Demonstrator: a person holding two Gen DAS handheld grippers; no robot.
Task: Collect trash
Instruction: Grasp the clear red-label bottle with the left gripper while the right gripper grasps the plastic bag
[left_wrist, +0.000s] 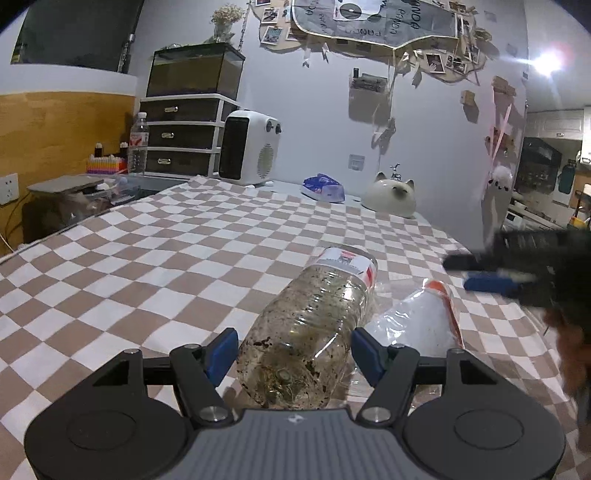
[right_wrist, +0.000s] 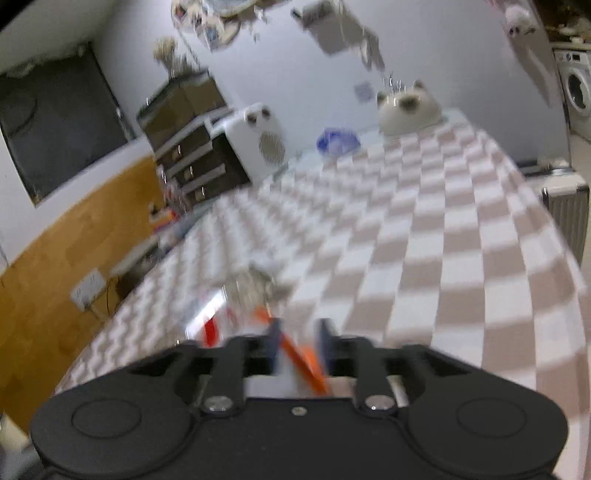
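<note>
Left gripper (left_wrist: 293, 352): jaws closed on the base of a dirty clear bottle (left_wrist: 314, 317), blue pads against both its sides; the bottle lies on its side on the checkered counter (left_wrist: 147, 266), label end away.

Wrapper (left_wrist: 424, 321): clear plastic with an orange strip, lying just right of the bottle.

Right gripper (right_wrist: 298, 345): view blurred; jaws narrowly apart with the wrapper's orange strip between them; whether the pads press on it, cannot tell.

Far counter edge: white heater (left_wrist: 249, 147), blue packet (left_wrist: 325, 188), cat-shaped dish (left_wrist: 389, 195).
</note>
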